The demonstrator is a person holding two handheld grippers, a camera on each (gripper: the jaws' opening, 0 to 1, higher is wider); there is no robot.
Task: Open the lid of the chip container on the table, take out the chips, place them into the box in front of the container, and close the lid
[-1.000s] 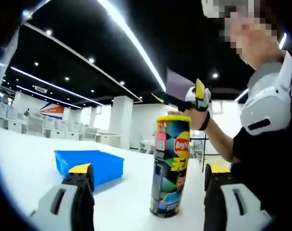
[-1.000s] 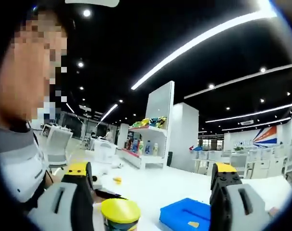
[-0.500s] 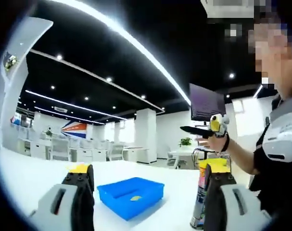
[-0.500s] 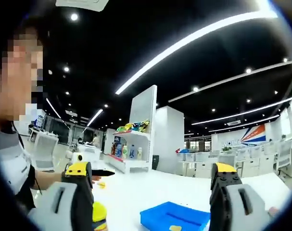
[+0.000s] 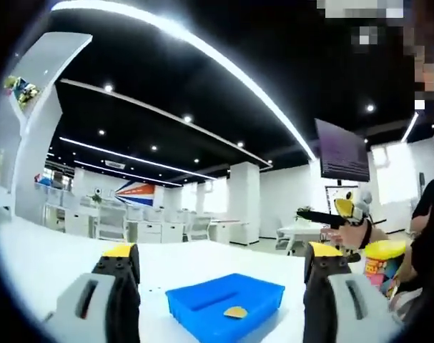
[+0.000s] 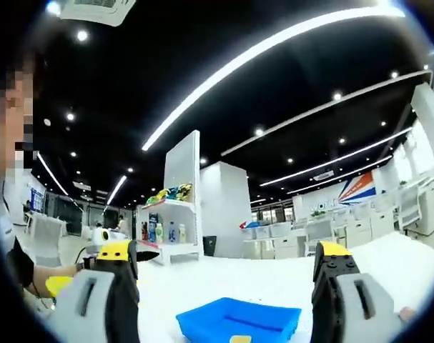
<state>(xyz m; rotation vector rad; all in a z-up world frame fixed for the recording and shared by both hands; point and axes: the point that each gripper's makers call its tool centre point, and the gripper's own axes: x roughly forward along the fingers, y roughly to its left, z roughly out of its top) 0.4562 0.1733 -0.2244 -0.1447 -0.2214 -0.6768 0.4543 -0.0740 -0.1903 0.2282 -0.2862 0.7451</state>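
Chip container (image 5: 385,259) partly hidden, perhaps lidded.

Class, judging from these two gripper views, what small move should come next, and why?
Probably swing both open hand-held grippers back toward the chip container: its yellow lid looks closed, it sits at the edge of the left gripper view, and the blue box holds one chip.

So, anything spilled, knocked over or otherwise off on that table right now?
Nothing stands out. The blue box sits flat on the white table with one chip inside it. The chip container stands upright at the right edge of the left gripper view, its yellow lid on. No chips show on the tabletop.
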